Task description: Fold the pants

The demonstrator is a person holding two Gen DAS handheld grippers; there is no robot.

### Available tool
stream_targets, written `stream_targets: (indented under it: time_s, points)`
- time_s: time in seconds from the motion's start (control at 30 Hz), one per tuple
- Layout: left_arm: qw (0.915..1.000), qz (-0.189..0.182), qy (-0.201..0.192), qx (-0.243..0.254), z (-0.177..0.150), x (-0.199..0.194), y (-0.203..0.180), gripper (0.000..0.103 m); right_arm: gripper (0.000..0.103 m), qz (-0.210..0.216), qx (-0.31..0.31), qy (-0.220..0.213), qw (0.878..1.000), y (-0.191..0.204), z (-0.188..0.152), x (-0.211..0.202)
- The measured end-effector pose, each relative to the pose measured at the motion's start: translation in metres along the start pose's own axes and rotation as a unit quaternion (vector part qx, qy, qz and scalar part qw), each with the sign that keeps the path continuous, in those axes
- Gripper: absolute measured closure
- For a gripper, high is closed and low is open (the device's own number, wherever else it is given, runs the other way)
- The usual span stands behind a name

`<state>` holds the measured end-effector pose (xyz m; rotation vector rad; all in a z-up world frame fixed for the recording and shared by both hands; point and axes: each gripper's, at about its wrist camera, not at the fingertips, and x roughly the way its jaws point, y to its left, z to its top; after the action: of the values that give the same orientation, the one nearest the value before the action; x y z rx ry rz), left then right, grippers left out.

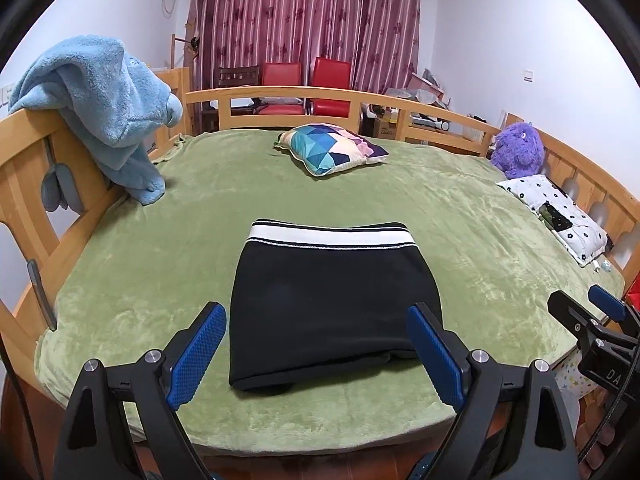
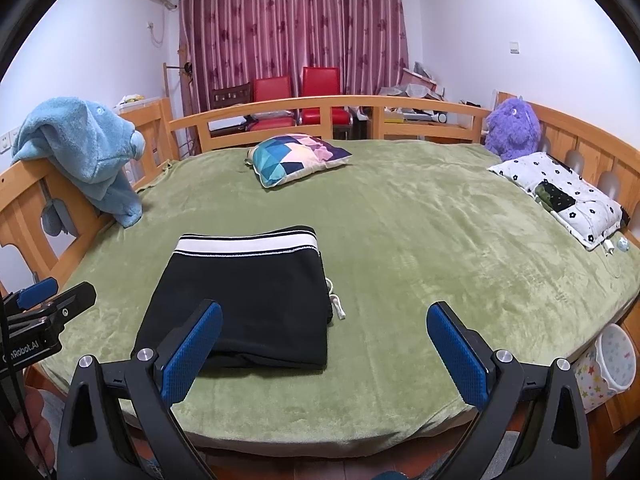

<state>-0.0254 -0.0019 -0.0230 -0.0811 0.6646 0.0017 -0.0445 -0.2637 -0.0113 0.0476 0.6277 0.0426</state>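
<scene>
my left gripper (image 1: 316, 320) sits nearest, its jaws spread wide with nothing between them, the blue fingers (image 1: 198, 354) stippled like rubber grip pads on black plastic arms. my right gripper (image 2: 324, 320) is the same, parted and empty, hanging above the near edge of the bed. i judge both are drawn back over that edge because the folding looks finished and there is nothing left to pinch

just beyond my fingertips lie the pants (image 1: 332, 300), folded into a compact black rectangle, thick and layered at the near edge where the cloth doubles over. the fabric looks like soft matte knit. the waistband (image 1: 330, 236), white with thin dark stripes, faces away from me along the far side, and a white drawstring (image 2: 338, 306) pokes out on the right side. the bundle rests flat on the green blanket (image 1: 460, 208), a plush, short-pile cover with a crushed sheen, near the front of the bed

further on, a cushion (image 1: 334, 152) printed in bright triangles lies near the far rail. to the left a fluffy blue towel (image 1: 104, 108) drapes over the wooden bed frame (image 1: 288, 94). to the right a white floral pillow (image 2: 560, 196) lies along the side rail, with a shaggy purple plush toy (image 2: 512, 128) behind it. past the rail stand red chairs (image 2: 296, 96) and maroon curtains (image 2: 292, 20)
</scene>
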Motion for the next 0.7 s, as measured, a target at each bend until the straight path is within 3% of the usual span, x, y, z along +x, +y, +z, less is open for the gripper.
stream_targets:
  time_s: [0.7]
  points:
    - [1.0, 0.001, 0.001, 0.008, -0.0026, -0.0011, -0.0049, 0.011, 0.002, -0.007, -0.002, 0.002, 1.0, -0.0058, -0.0039, 0.0029]
